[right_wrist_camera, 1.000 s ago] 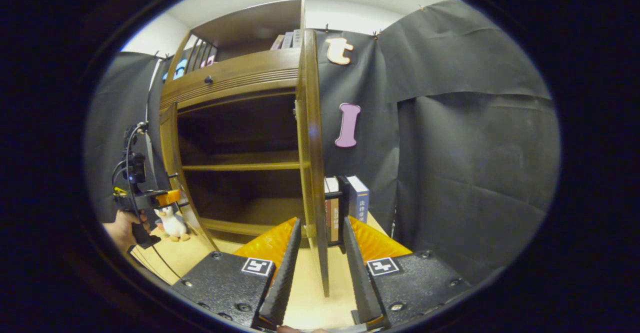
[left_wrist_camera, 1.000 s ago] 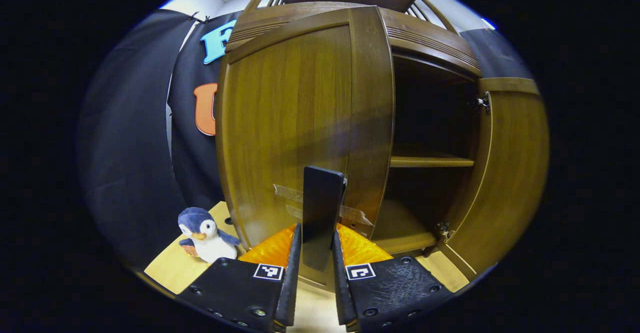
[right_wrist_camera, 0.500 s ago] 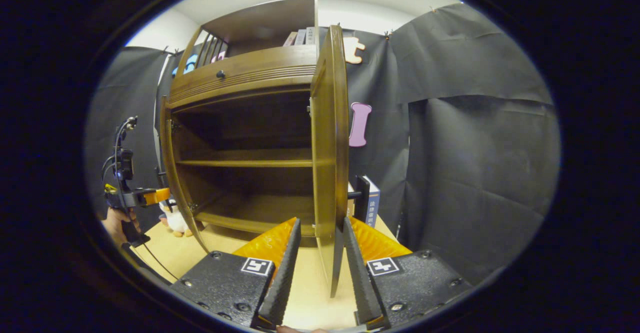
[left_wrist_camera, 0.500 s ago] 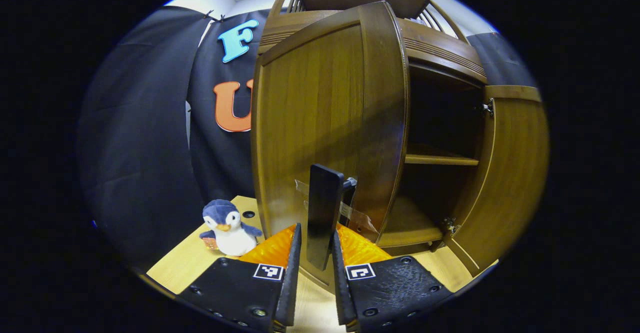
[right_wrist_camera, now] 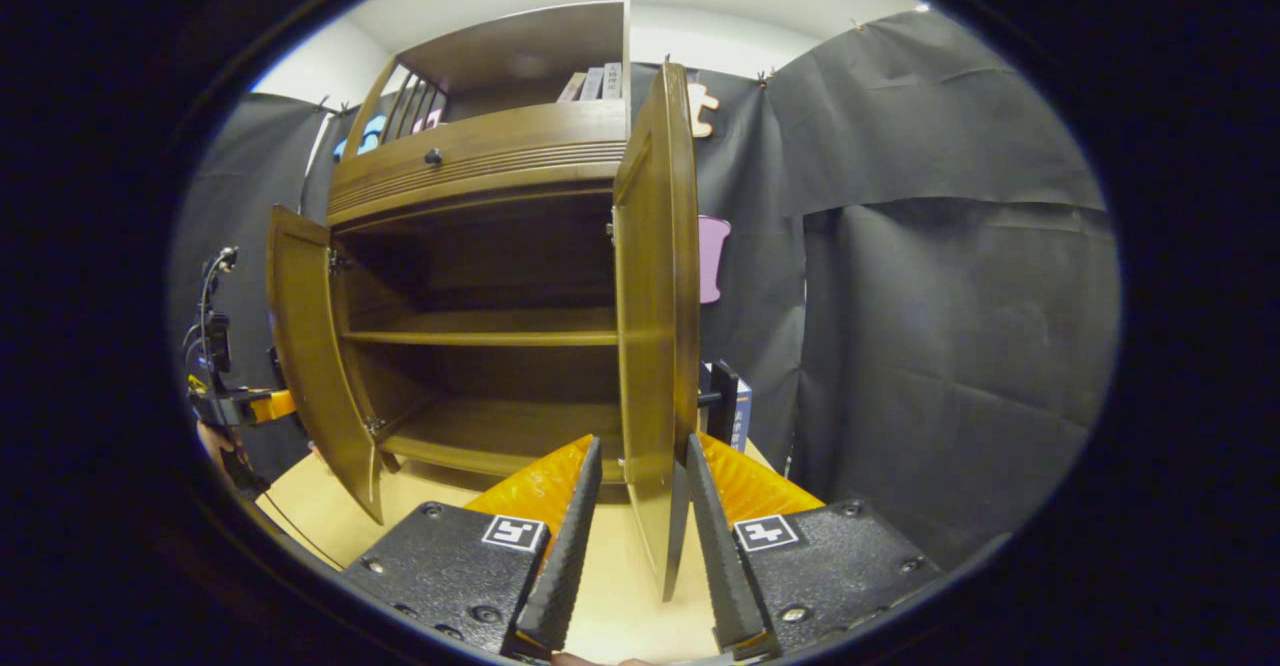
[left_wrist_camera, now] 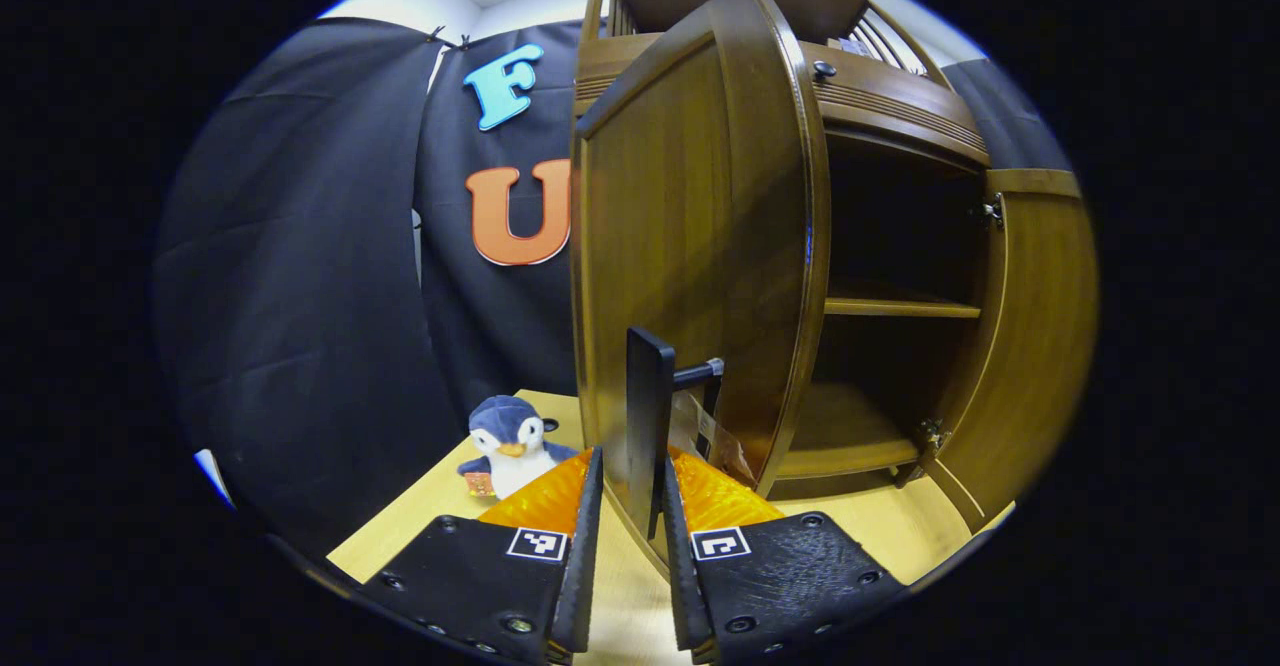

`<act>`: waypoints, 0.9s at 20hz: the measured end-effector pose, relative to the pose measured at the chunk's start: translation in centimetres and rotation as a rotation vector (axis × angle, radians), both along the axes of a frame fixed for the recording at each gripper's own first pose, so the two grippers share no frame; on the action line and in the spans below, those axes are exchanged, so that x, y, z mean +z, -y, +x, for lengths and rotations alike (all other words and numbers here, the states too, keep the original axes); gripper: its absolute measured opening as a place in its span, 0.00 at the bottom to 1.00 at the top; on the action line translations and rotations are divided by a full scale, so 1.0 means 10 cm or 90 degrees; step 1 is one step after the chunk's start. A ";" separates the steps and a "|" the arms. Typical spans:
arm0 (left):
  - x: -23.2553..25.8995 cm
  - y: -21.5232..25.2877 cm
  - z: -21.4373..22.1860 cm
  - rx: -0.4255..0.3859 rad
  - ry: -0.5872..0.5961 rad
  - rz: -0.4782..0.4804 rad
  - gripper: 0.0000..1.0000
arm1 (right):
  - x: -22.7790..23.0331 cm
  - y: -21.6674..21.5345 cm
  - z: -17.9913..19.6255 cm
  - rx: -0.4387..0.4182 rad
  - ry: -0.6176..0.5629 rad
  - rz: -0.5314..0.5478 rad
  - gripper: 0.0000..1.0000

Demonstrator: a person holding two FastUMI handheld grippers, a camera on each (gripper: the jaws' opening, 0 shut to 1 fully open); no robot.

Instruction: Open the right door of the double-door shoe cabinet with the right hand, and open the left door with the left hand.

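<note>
The brown shoe cabinet (left_wrist_camera: pixel 900 116) stands with both doors open, showing bare shelves. In the left gripper view my left gripper (left_wrist_camera: pixel 626 486) is shut on the black handle (left_wrist_camera: pixel 648 406) of the left door (left_wrist_camera: pixel 680 226), which is swung well out. The right door (left_wrist_camera: pixel 1030 346) stands open at the far side. In the right gripper view my right gripper (right_wrist_camera: pixel 640 476) is shut on the free edge of the right door (right_wrist_camera: pixel 655 276), near its lower corner. The left door (right_wrist_camera: pixel 305 346) and the other gripper (right_wrist_camera: pixel 262 406), held by a hand (right_wrist_camera: pixel 215 438), are at the left.
A plush penguin (left_wrist_camera: pixel 508 444) sits on the light wooden table (left_wrist_camera: pixel 880 536) left of the cabinet. Upright books (right_wrist_camera: pixel 735 411) stand right of the cabinet behind the right door. More books (right_wrist_camera: pixel 595 84) fill the top shelf. Black cloth walls close in on both sides.
Both doors have swung farther open. The left door turned outward with my left gripper on its handle. The right door turned so that its inner face shows more.
</note>
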State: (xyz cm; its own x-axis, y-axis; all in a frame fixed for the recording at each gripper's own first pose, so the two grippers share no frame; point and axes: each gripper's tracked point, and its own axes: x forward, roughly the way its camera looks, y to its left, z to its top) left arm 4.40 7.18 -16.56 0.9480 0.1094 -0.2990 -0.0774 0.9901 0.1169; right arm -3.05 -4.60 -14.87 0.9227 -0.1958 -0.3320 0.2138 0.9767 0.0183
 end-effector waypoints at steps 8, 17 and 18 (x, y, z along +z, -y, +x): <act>0.05 -0.30 -0.14 0.013 0.002 0.010 0.31 | -0.08 -0.09 -0.07 -0.014 -0.015 0.009 0.55; 0.02 -0.71 -0.16 0.030 -0.008 -0.041 0.39 | -0.11 -0.32 -0.14 -0.018 -0.022 0.004 0.54; 0.04 -0.74 -0.17 0.025 -0.006 -0.046 0.28 | -0.12 -0.37 -0.14 -0.016 -0.024 0.000 0.56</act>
State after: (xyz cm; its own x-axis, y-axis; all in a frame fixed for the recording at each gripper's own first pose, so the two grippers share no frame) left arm 2.66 14.59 -16.19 0.9401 0.1248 -0.3171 -0.1163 0.9922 0.0457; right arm -4.46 -0.90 -16.03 0.9043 -0.2187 -0.3666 0.2388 0.9710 0.0098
